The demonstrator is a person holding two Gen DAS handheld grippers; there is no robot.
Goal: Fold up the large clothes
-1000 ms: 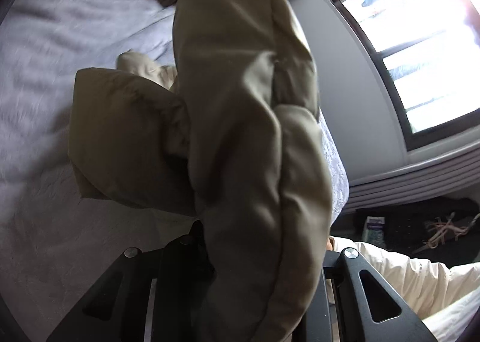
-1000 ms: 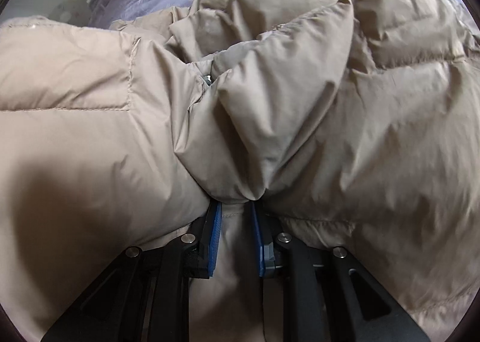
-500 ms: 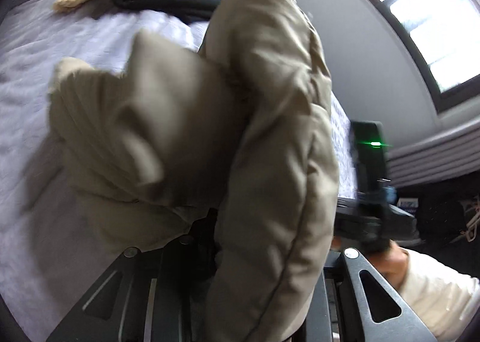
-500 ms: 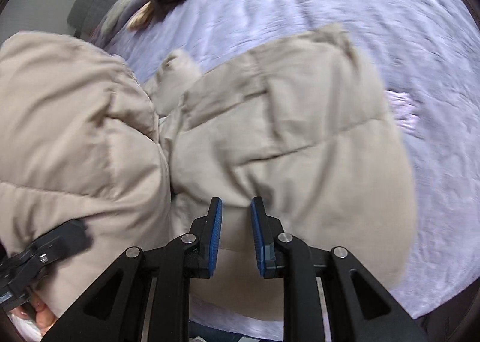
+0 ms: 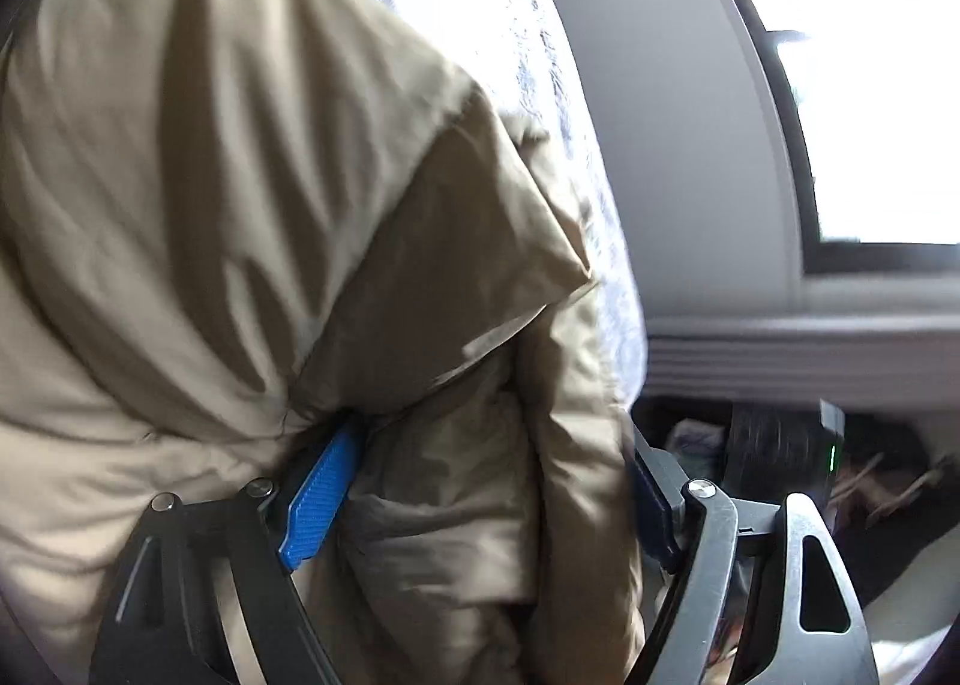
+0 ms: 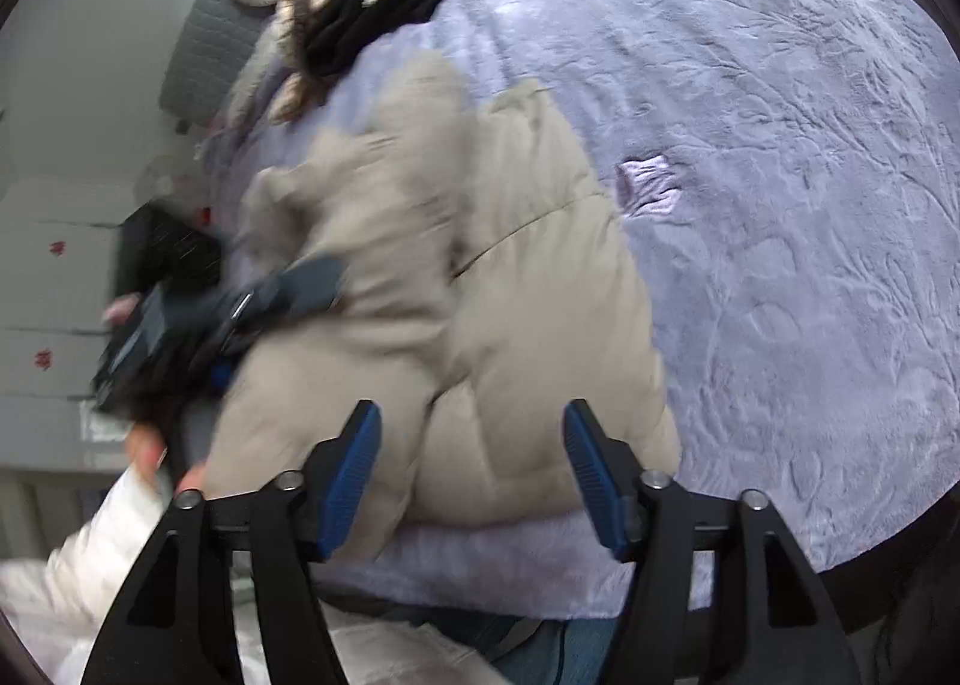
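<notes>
Through the left wrist view, I am watching the left hand-held gripper [image 5: 480, 505] opening, its jaws spreading around a fold of the beige puffer jacket [image 5: 240, 175]. Through the right wrist view, the right hand-held gripper [image 6: 471, 472] is opening empty above the jacket, bundled on the bed [image 6: 780, 205]; folding looks nearly finished, needing tidying.

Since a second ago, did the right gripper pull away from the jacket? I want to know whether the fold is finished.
Yes. The right gripper, jaws opening and empty, has backed off the beige jacket, exposing the purple bedspread.
</notes>
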